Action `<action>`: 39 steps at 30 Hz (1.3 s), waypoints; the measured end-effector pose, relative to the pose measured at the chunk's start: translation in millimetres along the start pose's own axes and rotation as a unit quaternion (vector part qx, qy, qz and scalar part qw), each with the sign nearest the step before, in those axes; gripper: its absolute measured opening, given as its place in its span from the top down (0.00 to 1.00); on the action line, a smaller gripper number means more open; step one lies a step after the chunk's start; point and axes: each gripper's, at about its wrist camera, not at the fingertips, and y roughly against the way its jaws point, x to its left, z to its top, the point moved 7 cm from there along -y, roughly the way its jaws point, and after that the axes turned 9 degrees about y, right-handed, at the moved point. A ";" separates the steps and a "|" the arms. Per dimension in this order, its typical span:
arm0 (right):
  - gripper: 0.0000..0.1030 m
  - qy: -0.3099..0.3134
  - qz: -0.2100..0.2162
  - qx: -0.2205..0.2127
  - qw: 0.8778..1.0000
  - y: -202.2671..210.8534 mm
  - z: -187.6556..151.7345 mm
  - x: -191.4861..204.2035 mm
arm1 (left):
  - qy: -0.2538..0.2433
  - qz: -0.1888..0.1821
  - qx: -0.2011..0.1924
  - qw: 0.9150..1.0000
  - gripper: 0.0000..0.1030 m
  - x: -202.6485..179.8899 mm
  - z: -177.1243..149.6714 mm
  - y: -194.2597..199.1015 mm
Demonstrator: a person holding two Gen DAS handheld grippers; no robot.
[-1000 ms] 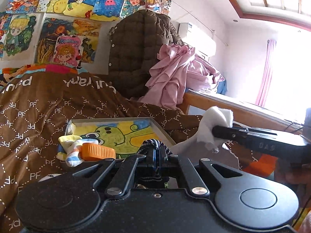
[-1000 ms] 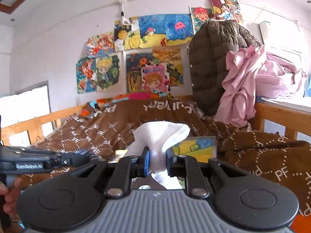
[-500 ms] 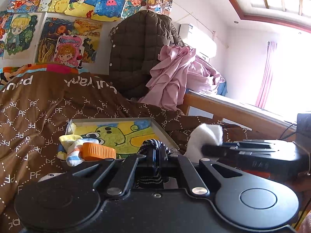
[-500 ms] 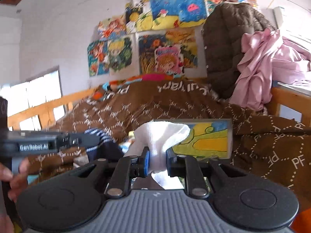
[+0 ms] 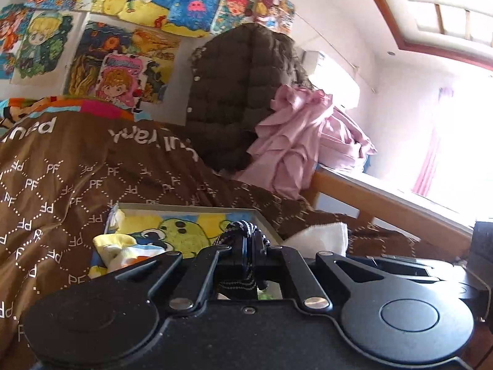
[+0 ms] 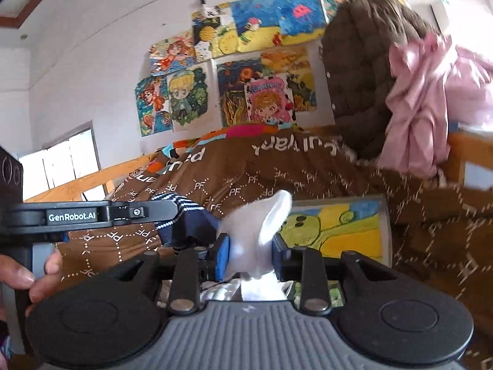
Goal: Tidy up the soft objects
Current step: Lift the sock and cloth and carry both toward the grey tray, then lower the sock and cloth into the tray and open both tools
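Observation:
My left gripper (image 5: 246, 243) is shut on a navy sock with white dotted stripes (image 5: 238, 231); the right wrist view shows the same sock (image 6: 185, 219) at left, hanging from that gripper (image 6: 172, 208). My right gripper (image 6: 251, 249) is shut on a white sock (image 6: 265, 222) that fills the gap between its fingers. From the left wrist view the white sock (image 5: 323, 234) pokes up at right, beside the right gripper's body. Just ahead of both lies a shallow tray with a cartoon picture (image 5: 191, 208) (image 6: 382, 228), holding a yellow, white and blue sock bundle (image 5: 123, 251).
A brown patterned quilt (image 5: 77, 178) covers the bed under the tray. A brown padded coat (image 5: 234, 92) and pink clothes (image 5: 286, 141) are piled at the back. A wooden bed rail (image 5: 385, 203) runs along the right. A person's hand (image 6: 40, 274) holds the left gripper's handle.
Both grippers have sunk lower and closer to the tray. The white sock has dropped in the left wrist view. The right gripper's jaws stand slightly wider around the sock.

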 end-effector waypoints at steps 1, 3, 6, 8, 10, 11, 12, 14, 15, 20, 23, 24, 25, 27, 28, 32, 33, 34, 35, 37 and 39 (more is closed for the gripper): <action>0.72 0.001 -0.003 0.003 1.000 -4.5 -1.5 -3.2 | 0.003 0.003 0.000 1.000 0.98 4.6 -1.2 -3.4; 0.82 0.012 -0.007 0.011 1.000 -12.7 -5.1 -5.8 | 0.009 0.006 0.004 1.000 0.98 12.0 -3.4 -10.0; 0.89 0.022 -0.010 0.022 0.999 -23.7 -10.2 -6.0 | 0.017 0.006 0.009 1.000 0.98 20.4 -6.7 -18.0; 0.90 0.030 -0.015 0.026 0.999 -29.8 -12.3 -5.6 | 0.020 0.005 0.009 1.000 0.98 24.9 -6.5 -20.5; 0.91 0.033 -0.021 0.024 0.999 -34.8 -10.8 -6.1 | 0.025 0.003 0.008 1.000 0.98 28.6 -5.1 -22.7; 0.92 0.031 -0.023 0.023 0.999 -37.6 -9.3 -6.7 | 0.027 0.003 0.006 1.000 0.98 30.1 -3.8 -24.2; 0.92 0.030 -0.025 0.021 0.999 -41.4 -7.4 -8.0 | 0.028 0.003 0.005 1.000 0.98 31.6 -2.1 -26.5; 0.92 0.030 -0.028 0.017 0.999 -49.5 -3.5 -12.2 | 0.031 0.002 0.002 1.000 0.98 34.5 2.6 -32.9; 0.92 0.028 -0.031 0.014 0.999 -53.9 -1.1 -15.2 | 0.030 0.002 0.000 1.000 0.98 35.1 5.1 -36.8; 0.92 -0.005 -0.038 -0.008 0.999 -78.2 16.9 -40.0 | 0.018 -0.006 -0.017 1.000 0.98 32.1 30.0 -72.8; 0.92 -0.023 -0.053 -0.008 0.998 -96.3 21.7 -57.4 | 0.002 -0.002 -0.015 1.000 0.98 28.6 36.5 -103.9; 0.92 -0.028 -0.058 -0.008 0.998 -102.2 21.6 -62.9 | 0.003 -0.002 -0.010 1.000 0.98 28.0 36.3 -114.1; 0.92 -0.038 -0.064 -0.009 0.997 -107.8 21.4 -69.3 | 0.006 -0.004 -0.003 1.000 0.98 28.1 34.7 -124.5; 0.92 -0.061 -0.072 -0.010 0.995 -117.5 19.8 -82.7 | 0.013 -0.001 0.013 1.000 0.98 30.1 27.7 -143.9; 0.92 -0.072 -0.076 -0.009 0.994 -122.7 18.7 -89.3 | 0.015 0.002 0.021 1.000 0.98 31.6 24.1 -151.5; 0.92 -0.099 -0.083 0.010 0.992 -137.9 7.8 -107.1 | 0.025 0.017 0.053 0.998 0.98 40.8 5.4 -174.0; 0.92 -0.104 -0.083 0.018 0.991 -140.1 4.0 -110.3 | 0.029 0.022 0.063 0.997 0.98 43.2 0.8 -178.4; 0.92 -0.109 -0.081 0.027 0.990 -142.9 0.5 -112.6 | 0.033 0.026 0.071 0.997 0.98 46.7 -3.3 -181.4; 0.92 -0.111 -0.079 0.033 0.990 -144.3 -2.5 -114.0 | 0.036 0.030 0.077 0.996 0.98 49.5 -6.8 -183.8; 0.89 -0.113 -0.078 0.045 0.990 -146.1 -6.3 -114.3 | 0.040 0.038 0.089 0.995 0.98 53.8 -12.8 -187.2; 0.87 -0.113 -0.079 0.053 0.989 -146.1 -8.6 -113.0 | 0.042 0.050 0.104 0.992 0.97 57.2 -16.8 -190.0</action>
